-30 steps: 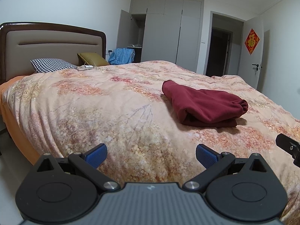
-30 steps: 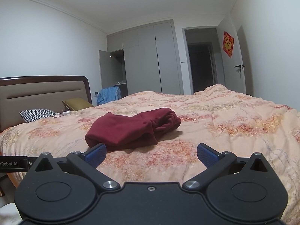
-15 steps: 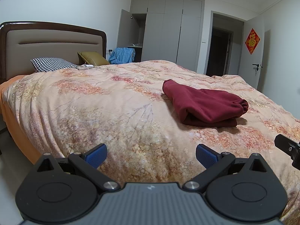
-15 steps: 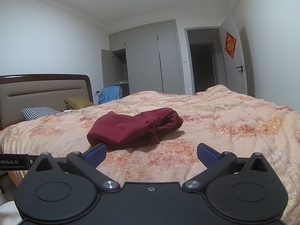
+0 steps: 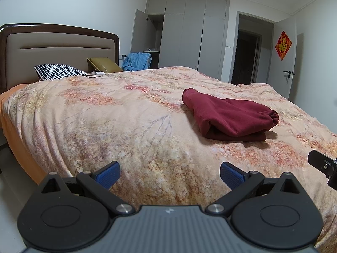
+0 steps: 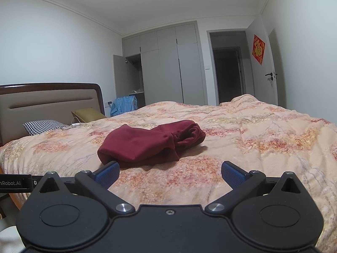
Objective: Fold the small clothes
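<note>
A dark red garment point(image 5: 228, 116) lies folded into a thick bundle on the floral bedspread point(image 5: 126, 122). It also shows in the right wrist view point(image 6: 151, 144), with a bunched end at its right. My left gripper point(image 5: 169, 174) is open and empty, held above the bed's near edge, short of the garment and to its left. My right gripper point(image 6: 169, 174) is open and empty, just in front of the garment. Part of the right gripper's body point(image 5: 323, 164) shows at the right edge of the left wrist view.
A houndstooth pillow point(image 5: 59, 71), an olive cushion point(image 5: 103, 64) and a white charger with cable point(image 5: 98, 74) lie by the headboard point(image 5: 59, 48). A grey wardrobe point(image 5: 189, 35) with one door open and an open doorway point(image 5: 246, 59) stand beyond the bed.
The right wrist view has tilted up slightly, so the garment sits a little lower in it. The left view is nearly the same. Both grippers stay open.
</note>
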